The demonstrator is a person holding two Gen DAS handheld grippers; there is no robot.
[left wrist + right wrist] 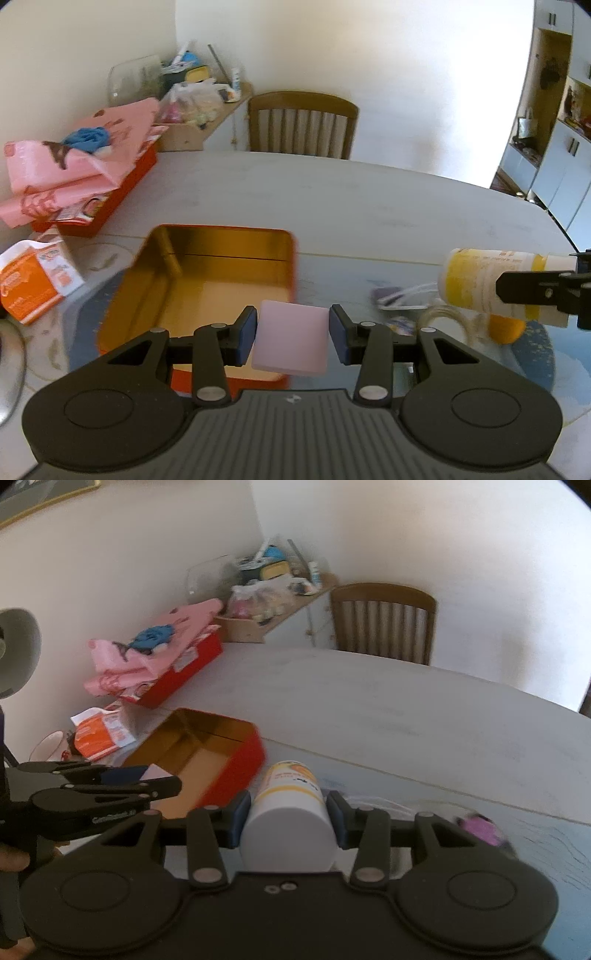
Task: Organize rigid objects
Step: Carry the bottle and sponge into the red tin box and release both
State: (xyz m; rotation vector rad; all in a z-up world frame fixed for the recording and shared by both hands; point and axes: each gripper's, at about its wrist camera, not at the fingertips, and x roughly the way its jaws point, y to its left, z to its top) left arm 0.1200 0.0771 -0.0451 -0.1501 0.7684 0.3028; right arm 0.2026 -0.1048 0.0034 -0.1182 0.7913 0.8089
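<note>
Pink flat rectangular block (290,338) | clamped in left tool (292,334), above red-and-gold tin box (207,273) | right tool (289,814) grips white-yellow plastic bottle (290,812) | step: carrying | next: lower, release into box

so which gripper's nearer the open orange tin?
Left. The left gripper, holding a pink block, hangs at the orange tin's near corner; the right gripper, holding a bottle, is off its right side.

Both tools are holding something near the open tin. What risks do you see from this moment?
1. The left tool grips the pink block tilted, over the rim of the red tin; it may catch the rim or slip out.
2. The right tool holds the yellow-and-white bottle by its smooth round sides; it may roll loose.
3. Both tools are near the tin and may collide.
</note>
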